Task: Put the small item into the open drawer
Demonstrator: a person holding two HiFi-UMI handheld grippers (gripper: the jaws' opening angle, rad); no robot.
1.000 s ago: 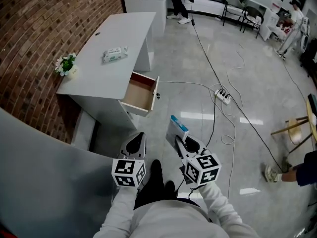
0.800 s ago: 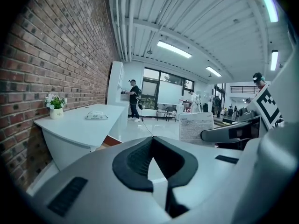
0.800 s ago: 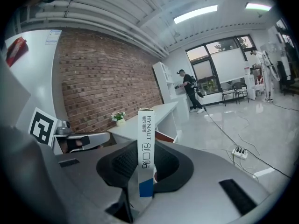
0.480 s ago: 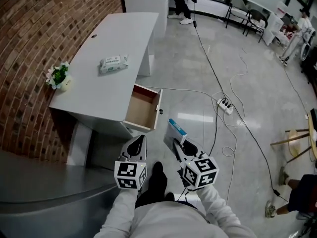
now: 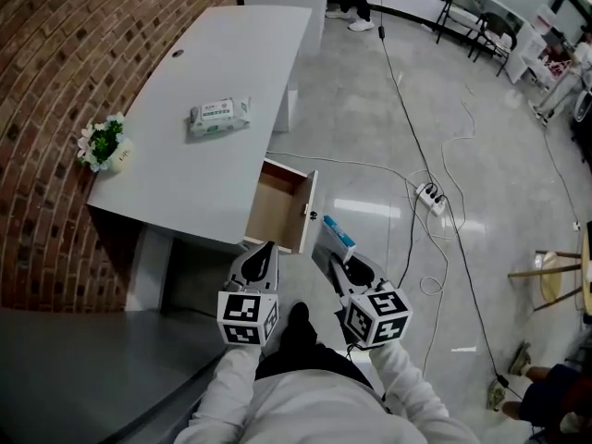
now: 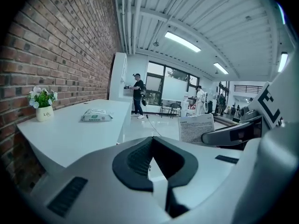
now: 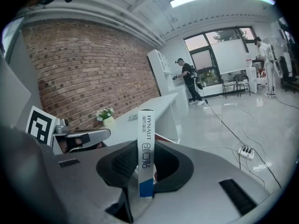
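Observation:
A flat white box with a blue end (image 5: 337, 236) stands upright between the jaws of my right gripper (image 5: 339, 259), which is shut on it. The right gripper view shows the same box (image 7: 145, 143) pinched edge-on between the dark pads, with the right gripper (image 7: 145, 158) around it. The open drawer (image 5: 280, 206), wood-lined and empty, juts from the grey-white desk (image 5: 213, 63) just ahead and left of the box. My left gripper (image 5: 263, 251) hangs beside the drawer's near corner, shut with nothing held; its pads (image 6: 140, 155) meet at the tip. The box (image 6: 196, 129) shows at the right of that view.
A pack of wipes (image 5: 220, 114) and a small flower pot (image 5: 104, 144) sit on the desk. A brick wall runs along the left. A power strip (image 5: 430, 197) and cables lie on the glossy floor to the right. A grey surface (image 5: 74, 368) fills the lower left. A person (image 7: 191, 80) stands far off.
Both grippers have moved forward toward the desk, and the open drawer now lies much closer to their tips. The box has stayed in the right gripper.

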